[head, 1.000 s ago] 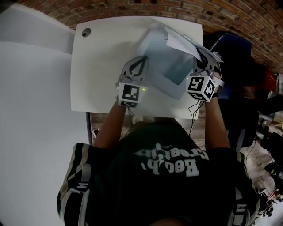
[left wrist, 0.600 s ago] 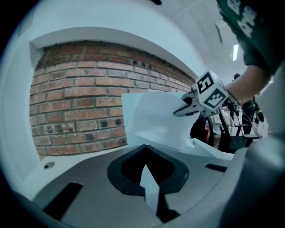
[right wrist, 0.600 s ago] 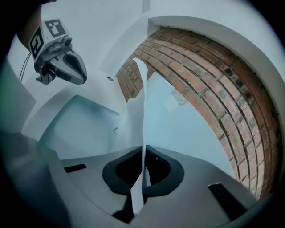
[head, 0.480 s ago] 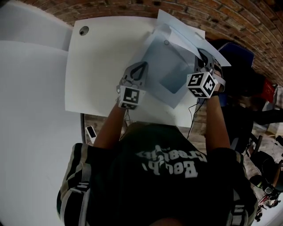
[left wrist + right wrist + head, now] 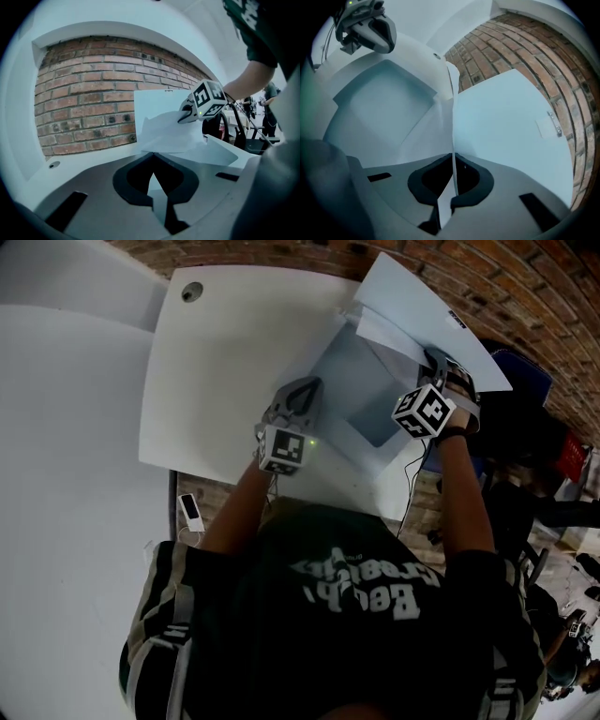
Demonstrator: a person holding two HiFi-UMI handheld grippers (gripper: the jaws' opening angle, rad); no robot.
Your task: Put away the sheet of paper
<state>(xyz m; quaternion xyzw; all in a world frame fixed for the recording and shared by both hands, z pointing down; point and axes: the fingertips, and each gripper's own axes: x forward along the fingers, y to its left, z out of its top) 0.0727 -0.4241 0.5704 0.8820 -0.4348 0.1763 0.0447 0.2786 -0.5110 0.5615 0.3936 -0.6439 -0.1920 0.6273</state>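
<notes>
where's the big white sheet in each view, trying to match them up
Head view: white sheet at upper right, raised over the clear folder, above the right claw.
Left gripper view: white sheet at centre, upright before the bricks.
Right gripper view: white sheet fills the right half, edge in the right claw.
Shared landmark: brick wall, in all three.

A dark T-shirt (image 5: 356, 624) with pale lettering and striped sleeves (image 5: 161, 610). The left claw (image 5: 302, 390) and right claw (image 5: 441, 362) are grey, each bearing a black-and-white marker cube (image 5: 284, 448); a thin black cable (image 5: 409, 486) hangs below the right one.
</notes>
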